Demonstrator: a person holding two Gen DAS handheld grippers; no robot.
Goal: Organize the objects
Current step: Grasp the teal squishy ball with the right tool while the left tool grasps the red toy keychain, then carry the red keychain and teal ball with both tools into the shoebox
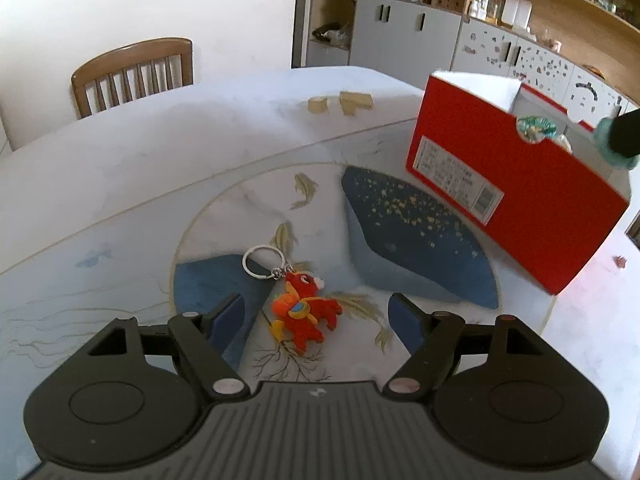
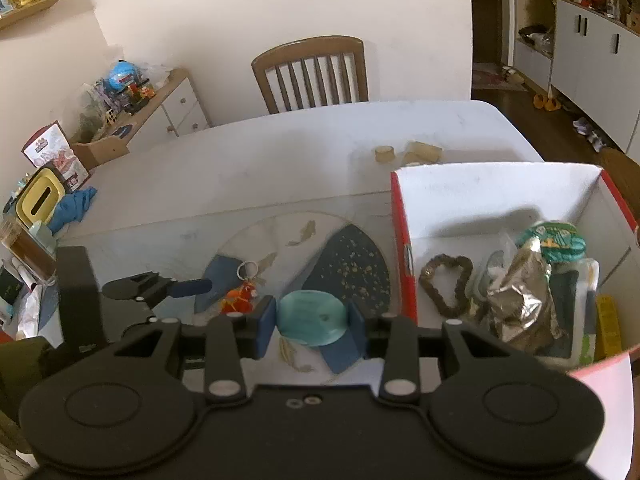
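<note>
A red horse keychain [image 1: 304, 312] with a metal ring lies on the table's round painted pattern; it also shows in the right wrist view [image 2: 240, 299]. My left gripper [image 1: 316, 322] is open, its blue pads on either side of the keychain, just above it. My right gripper [image 2: 312, 320] is shut on a teal round disc [image 2: 311, 318], held above the table left of the red box [image 2: 404, 240]. The box holds a brown heart-shaped loop [image 2: 447, 285], a foil packet [image 2: 520, 304] and a green packet [image 2: 554, 238]. The right gripper's tip shows over the box in the left wrist view [image 1: 618, 136].
The red box [image 1: 516, 196] stands at the table's right. Two small tan pieces [image 2: 408, 153] lie on the far side of the table. A wooden chair [image 2: 312, 74] stands behind it. A tissue box [image 2: 40, 198] and blue cloth [image 2: 74, 208] sit at far left.
</note>
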